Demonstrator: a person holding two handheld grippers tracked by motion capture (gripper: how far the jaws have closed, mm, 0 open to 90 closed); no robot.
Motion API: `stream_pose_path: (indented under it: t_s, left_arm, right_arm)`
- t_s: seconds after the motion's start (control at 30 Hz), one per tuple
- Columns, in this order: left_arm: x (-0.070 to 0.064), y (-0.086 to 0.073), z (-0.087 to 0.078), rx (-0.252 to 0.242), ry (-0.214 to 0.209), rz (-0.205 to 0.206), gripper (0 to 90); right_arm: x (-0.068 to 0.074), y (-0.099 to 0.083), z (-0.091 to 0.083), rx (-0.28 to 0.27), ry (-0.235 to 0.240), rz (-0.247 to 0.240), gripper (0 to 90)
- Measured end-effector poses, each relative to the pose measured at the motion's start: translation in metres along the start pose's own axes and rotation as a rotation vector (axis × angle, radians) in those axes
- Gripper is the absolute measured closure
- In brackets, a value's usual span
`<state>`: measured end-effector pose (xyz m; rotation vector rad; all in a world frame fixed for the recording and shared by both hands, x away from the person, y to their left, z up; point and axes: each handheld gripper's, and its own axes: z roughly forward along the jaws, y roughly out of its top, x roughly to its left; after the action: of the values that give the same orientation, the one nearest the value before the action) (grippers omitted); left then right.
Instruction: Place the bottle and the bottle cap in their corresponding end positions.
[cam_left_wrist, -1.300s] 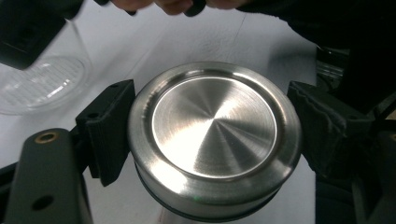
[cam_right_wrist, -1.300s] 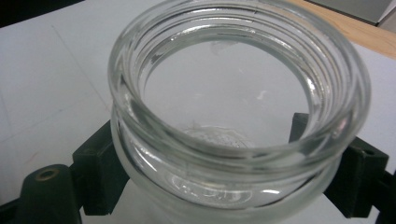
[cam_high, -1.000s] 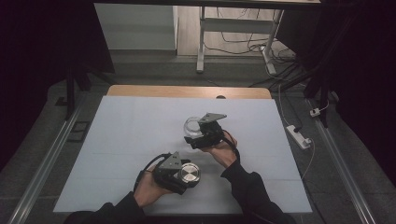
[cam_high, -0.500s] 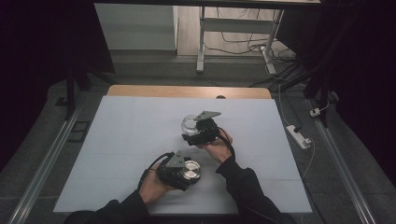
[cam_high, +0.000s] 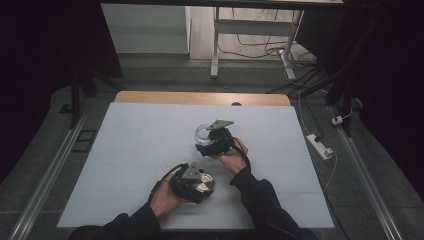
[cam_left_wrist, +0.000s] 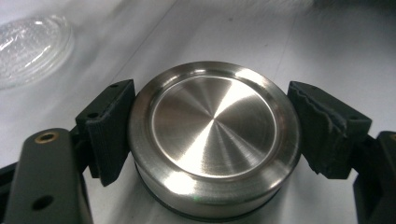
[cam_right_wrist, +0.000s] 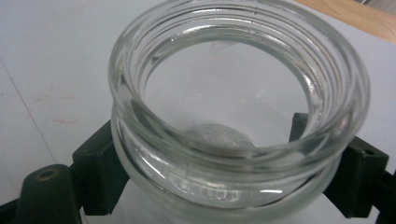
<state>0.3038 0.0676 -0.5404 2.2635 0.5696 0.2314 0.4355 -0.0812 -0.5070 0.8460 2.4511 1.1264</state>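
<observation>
Right tool (cam_high: 207, 141) clamping glass jar (cam_high: 202, 133), carried farther out, left tool (cam_high: 200, 184) gripping steel lid (cam_high: 202, 186)

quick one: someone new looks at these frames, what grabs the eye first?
Probably the steel lid, gleaming between the left claw's jaws near the table's front edge. Next the open glass jar, threaded rim up, clamped in the right claw a little farther in, near the middle. Lid and jar are apart.
</observation>
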Motion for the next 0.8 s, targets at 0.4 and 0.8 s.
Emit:
stream_pose_path:
  t_s: [0.4, 0.8]
  left_arm:
    - [0.0027, 0.0014, 0.0042, 0.058, -0.014, -0.015, 19.5]
    - [0.0055, 0.0019, 0.0036, 0.045, -0.043, -0.06, 15.2]
  right_arm:
    - [0.0007, -0.0004, 0.0005, 0.014, -0.001, -0.012, 15.1]
    - [0.0003, -0.0013, 0.0012, 0.005, 0.018, 0.009, 10.4]
